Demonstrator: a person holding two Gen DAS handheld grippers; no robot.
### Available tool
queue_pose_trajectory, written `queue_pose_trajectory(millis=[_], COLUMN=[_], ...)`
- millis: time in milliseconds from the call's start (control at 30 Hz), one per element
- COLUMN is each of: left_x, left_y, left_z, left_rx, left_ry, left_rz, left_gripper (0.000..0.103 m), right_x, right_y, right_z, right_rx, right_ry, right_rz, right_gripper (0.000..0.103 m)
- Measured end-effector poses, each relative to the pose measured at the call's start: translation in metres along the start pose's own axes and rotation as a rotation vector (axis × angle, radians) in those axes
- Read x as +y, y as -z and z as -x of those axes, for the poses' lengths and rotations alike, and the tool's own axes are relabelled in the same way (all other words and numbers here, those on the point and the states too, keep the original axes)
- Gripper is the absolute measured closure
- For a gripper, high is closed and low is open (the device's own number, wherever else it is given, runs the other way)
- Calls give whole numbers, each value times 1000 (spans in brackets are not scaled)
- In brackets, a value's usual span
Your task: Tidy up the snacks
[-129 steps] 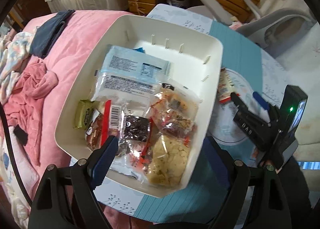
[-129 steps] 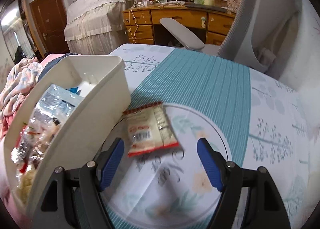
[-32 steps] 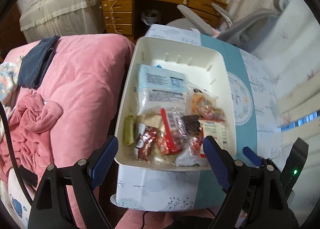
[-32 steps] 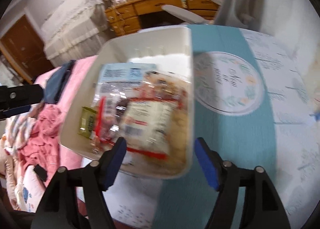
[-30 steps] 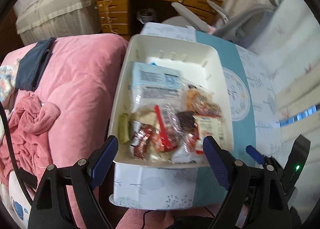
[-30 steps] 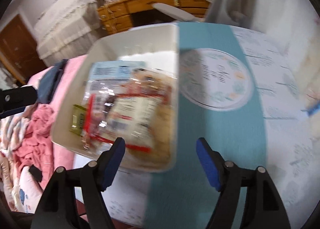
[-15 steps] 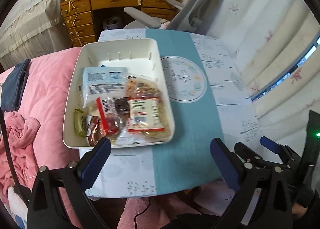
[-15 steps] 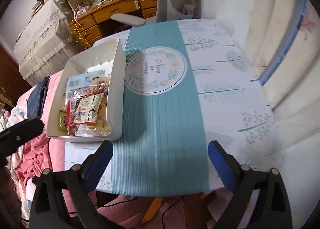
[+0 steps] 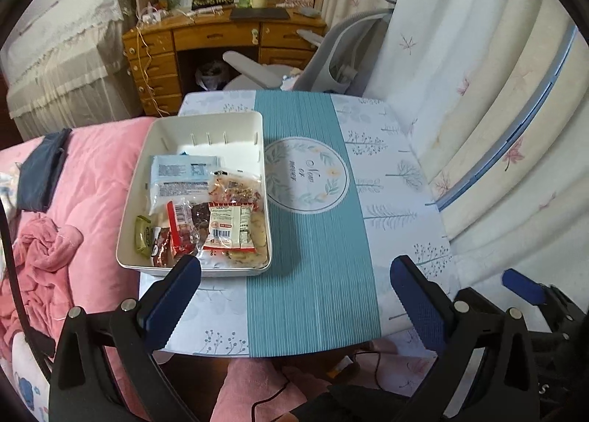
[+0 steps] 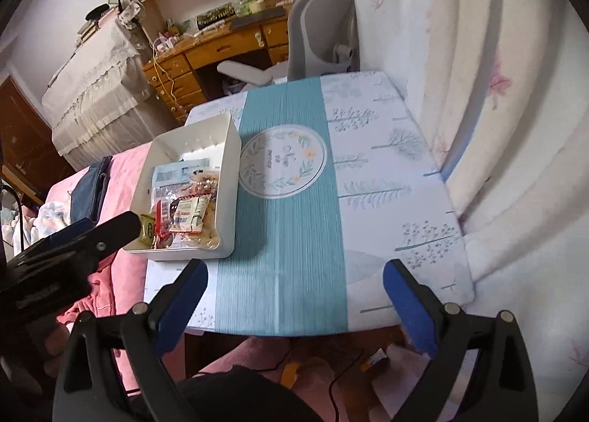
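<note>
A white bin (image 9: pixel 206 125) (image 10: pixel 230 179) stands on the left side of the table and holds several snack packets (image 9: pixel 206 208) (image 10: pixel 184 208), among them a red-and-white packet (image 9: pixel 230 225) lying on top. My left gripper (image 9: pixel 294 293) hangs open above the table's near edge, well back from the bin, with nothing between its blue pads. My right gripper (image 10: pixel 294 296) is likewise open and empty over the near edge. The left gripper's body (image 10: pixel 66 249) shows at the left of the right wrist view.
The table wears a white cloth with a teal runner (image 9: pixel 313 238) and a round floral print (image 9: pixel 307 175). A pink blanket (image 9: pixel 92 179) lies left of the table. A grey chair (image 9: pixel 331 53), a wooden desk (image 9: pixel 221 35) and curtains (image 9: pixel 478 90) stand behind and to the right.
Both grippers have pulled back and up from the bin and their jaws have widened. The red-and-white packet that lay on the round print now lies in the bin.
</note>
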State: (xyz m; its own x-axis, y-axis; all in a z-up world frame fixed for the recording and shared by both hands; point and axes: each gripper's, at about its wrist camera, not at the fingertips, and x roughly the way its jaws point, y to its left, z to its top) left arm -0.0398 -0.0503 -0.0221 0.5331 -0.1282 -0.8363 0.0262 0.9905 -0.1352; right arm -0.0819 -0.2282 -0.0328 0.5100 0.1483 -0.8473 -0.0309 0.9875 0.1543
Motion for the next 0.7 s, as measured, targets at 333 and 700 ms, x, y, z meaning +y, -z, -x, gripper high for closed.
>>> queue_pose_trajectory(millis=[333,700], left_x=[-14,-19], left_y=[9,16], left_z=[25,32], left_rx=[-105,-149], left_ry=[-104,-179], left_rz=[19,24], left_gripper=[1,1], right_x=[-5,-7], right_y=[4,6], right_z=[7,8], right_rx=[-43,-74], right_ry=[28,-11], right_rz=[45,85], right_gripper=[0,0])
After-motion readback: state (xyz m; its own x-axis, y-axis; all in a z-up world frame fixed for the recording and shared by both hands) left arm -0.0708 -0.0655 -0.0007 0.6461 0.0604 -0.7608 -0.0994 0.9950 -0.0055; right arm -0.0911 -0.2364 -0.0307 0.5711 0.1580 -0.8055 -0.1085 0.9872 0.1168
